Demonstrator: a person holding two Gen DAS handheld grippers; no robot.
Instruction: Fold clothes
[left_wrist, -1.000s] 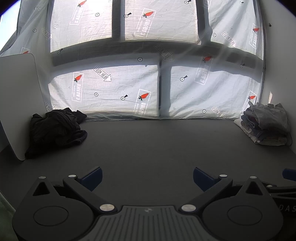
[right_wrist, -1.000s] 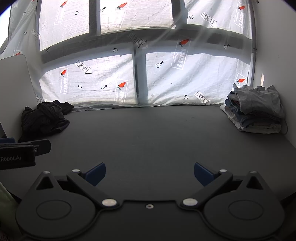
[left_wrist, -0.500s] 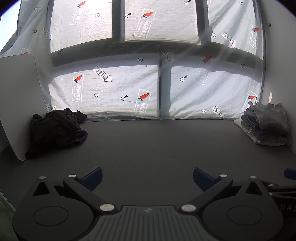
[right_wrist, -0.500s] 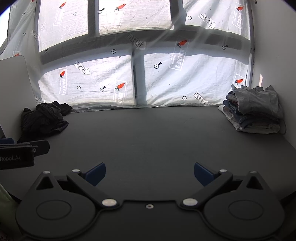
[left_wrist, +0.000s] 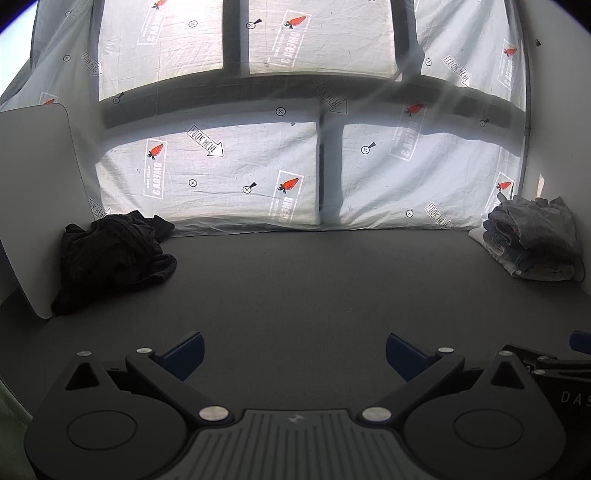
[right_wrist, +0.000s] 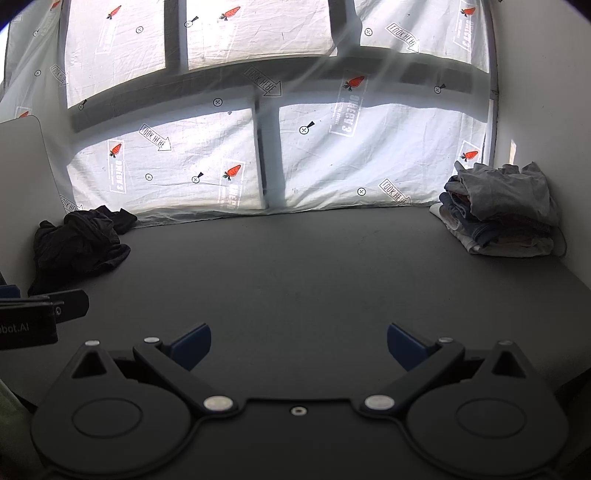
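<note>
Both grippers released, nothing held: left gripper (left_wrist: 293, 350), right gripper (right_wrist: 299, 341), low over bare tabletop (left_wrist: 314, 288). Crumpled dark garment (left_wrist: 110, 258) lay far ahead-left of left gripper; folded stack (right_wrist: 502, 218) far ahead-right of right gripper. Judged step: between garments. Next move likely needs reach to dark garment, pinch on edge.

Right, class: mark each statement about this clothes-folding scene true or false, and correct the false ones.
1. The crumpled black garment lies at the table's far left. True.
2. The left gripper grips cloth. False: its jaws are open and empty.
3. The stack of folded grey and pale clothes sits far right. True.
4. The right gripper has its jaws shut. False: open, holding nothing.
5. A shirt lies spread mid-table. False: the dark grey tabletop is bare there.
</note>
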